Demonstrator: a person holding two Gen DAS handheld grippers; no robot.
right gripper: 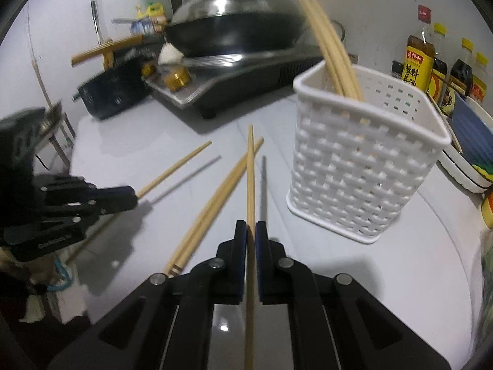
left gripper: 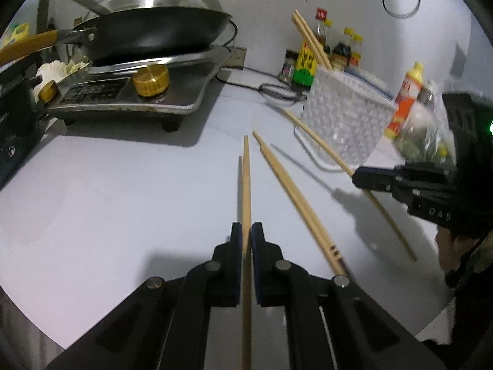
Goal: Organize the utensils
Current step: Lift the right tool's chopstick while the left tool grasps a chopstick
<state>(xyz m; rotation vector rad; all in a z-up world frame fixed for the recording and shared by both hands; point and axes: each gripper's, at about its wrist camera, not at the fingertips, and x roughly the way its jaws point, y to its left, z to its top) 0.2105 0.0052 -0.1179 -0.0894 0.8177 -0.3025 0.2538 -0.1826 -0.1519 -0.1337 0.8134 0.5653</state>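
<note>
Right wrist view shows the right gripper (right gripper: 251,231) pinching one chopstick (right gripper: 250,166), the left gripper (left gripper: 246,231) pinching another; swing each tip toward the basket (right gripper: 363,166) at two o'clock, then drop upright.

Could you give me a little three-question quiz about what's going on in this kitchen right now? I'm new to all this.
1. True or false: each hand-held gripper is shut on a single chopstick.
2. How many chopsticks lie loose on the countertop between the two grippers? A) none B) two C) five
3. Fill in: some chopsticks already stand in the white ____.

Key:
1. True. The left hand-held gripper pinches one chopstick; the right hand-held gripper pinches another chopstick.
2. B: a loose pair lying side by side.
3. basket, where standing chopsticks lean against its rim.
</note>
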